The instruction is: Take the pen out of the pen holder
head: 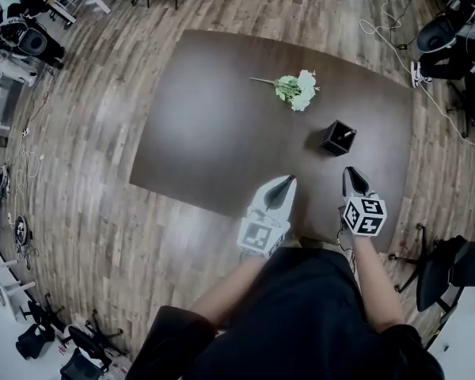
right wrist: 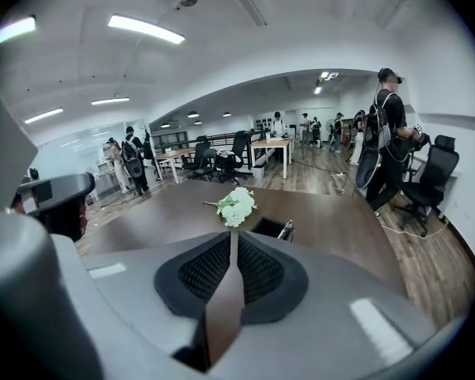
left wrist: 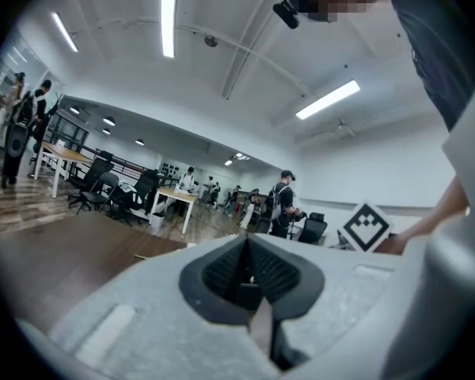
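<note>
Black square pen holder (head: pixel 336 138), upright on brown table (head: pixel 206 133), light-coloured pen (head: pixel 347 134) leaning inside it

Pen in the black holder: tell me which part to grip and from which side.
Grip the pen by its upper end, the only part clear of the pen holder. Come from above, probably with the right gripper, the nearer one: the holder's walls block a side approach. The pen leans against one edge.

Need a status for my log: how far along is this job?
Nothing is done: the pen stands in the pen holder. In hand: the right gripper, jaws slightly apart and empty, faces the holder without touching it. Remaining: grip the pen, lift it out.
</note>
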`<state>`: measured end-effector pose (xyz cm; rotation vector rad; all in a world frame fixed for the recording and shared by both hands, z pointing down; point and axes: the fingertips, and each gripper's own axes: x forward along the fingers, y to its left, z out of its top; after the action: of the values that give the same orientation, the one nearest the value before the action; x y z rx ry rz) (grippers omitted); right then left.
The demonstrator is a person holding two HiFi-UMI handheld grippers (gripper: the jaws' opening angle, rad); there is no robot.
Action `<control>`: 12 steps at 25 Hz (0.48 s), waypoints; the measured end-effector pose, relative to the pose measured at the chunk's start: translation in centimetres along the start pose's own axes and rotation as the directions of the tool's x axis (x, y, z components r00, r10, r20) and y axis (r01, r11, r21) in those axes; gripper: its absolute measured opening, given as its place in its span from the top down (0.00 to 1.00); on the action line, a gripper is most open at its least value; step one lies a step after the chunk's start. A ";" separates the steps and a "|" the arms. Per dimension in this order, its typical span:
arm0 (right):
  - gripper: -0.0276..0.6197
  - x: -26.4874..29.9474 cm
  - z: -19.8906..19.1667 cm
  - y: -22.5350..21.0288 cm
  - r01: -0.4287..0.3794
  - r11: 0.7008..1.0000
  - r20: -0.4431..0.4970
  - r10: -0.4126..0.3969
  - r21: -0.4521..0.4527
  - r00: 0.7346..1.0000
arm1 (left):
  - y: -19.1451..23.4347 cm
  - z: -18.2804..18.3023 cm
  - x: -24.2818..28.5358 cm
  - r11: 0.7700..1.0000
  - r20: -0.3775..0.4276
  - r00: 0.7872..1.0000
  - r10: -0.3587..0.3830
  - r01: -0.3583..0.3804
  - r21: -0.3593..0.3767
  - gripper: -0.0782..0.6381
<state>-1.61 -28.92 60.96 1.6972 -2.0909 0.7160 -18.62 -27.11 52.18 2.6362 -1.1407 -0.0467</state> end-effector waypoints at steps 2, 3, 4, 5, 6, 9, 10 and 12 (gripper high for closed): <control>0.91 0.9 0.1 -1.4 0.020 1.000 -0.012 -0.019 0.013 1.000 | -0.7 -0.2 1.0 0.999 -0.011 0.999 -0.032 0.032 -0.013 0.89; 0.90 1.3 0.1 -2.3 0.028 0.999 -0.020 -0.028 0.016 0.999 | -1.2 -0.4 1.5 0.999 -0.018 0.999 -0.045 0.045 -0.020 0.89; 0.90 1.8 0.1 -3.3 0.035 0.999 -0.028 -0.034 0.020 0.999 | -1.7 -0.7 1.9 0.998 -0.026 0.998 -0.056 0.055 -0.029 0.89; 0.90 2.4 0.2 -4.3 0.039 0.999 -0.036 -0.038 0.027 0.999 | -2.2 -1.0 2.4 0.997 -0.036 0.997 -0.065 0.064 -0.035 0.89; 0.89 3.1 0.3 -5.4 0.040 0.999 -0.043 -0.038 0.035 0.998 | -2.8 -1.5 2.9 0.997 -0.050 0.996 -0.076 0.074 -0.037 0.89; 0.86 5.4 0.4 -7.9 0.024 0.999 -0.071 -0.021 0.049 0.997 | -4.0 -2.1 4.6 0.995 -0.072 0.993 -0.095 0.093 -0.040 0.89; 0.84 6.2 0.5 -8.5 0.017 0.999 -0.080 -0.014 0.045 0.997 | -4.1 -2.1 5.0 0.995 -0.076 0.993 -0.091 0.088 -0.045 0.89; 0.82 7.8 0.8 -9.4 0.009 1.000 -0.090 -0.007 0.024 0.996 | -4.1 -2.3 5.7 0.996 -0.085 0.993 -0.079 0.074 -0.055 0.89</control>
<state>5.86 -37.02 66.26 1.6533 -2.0208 0.8033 -11.43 -28.01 53.76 2.6083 -0.9971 0.0233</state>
